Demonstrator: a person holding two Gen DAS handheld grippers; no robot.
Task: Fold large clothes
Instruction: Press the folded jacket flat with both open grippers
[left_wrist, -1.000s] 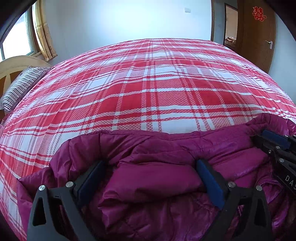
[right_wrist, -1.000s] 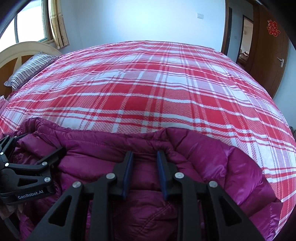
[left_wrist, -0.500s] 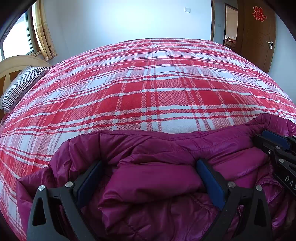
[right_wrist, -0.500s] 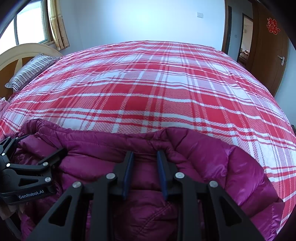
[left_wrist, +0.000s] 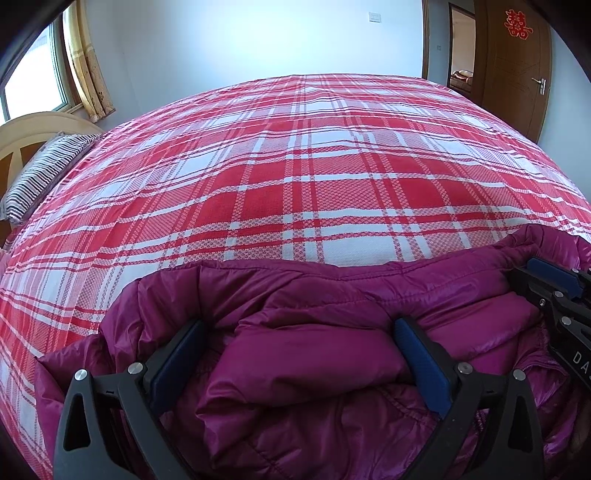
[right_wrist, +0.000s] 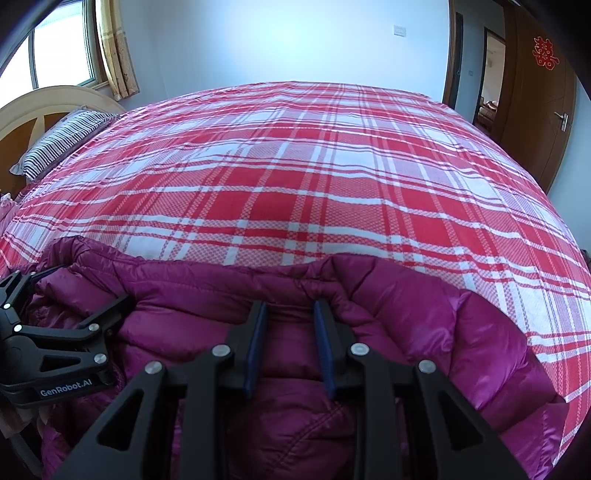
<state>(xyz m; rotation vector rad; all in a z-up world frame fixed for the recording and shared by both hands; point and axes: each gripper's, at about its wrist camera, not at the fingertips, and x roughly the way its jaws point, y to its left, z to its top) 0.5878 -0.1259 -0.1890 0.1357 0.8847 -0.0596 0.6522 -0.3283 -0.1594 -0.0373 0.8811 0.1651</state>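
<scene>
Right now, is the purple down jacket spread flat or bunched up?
Bunched up: the purple down jacket lies in thick overlapping folds at the near edge of the plaid bedspread, not flat.

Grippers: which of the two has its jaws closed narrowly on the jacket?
The right gripper: its pads pinch a fold of the magenta down jacket. The left gripper stands wide around a bulky fold.

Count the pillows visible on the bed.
1. A striped pillow lies at the left end of the plaid bed, against the headboard. More may sit out of view past the left edge or behind the purple jacket.
</scene>
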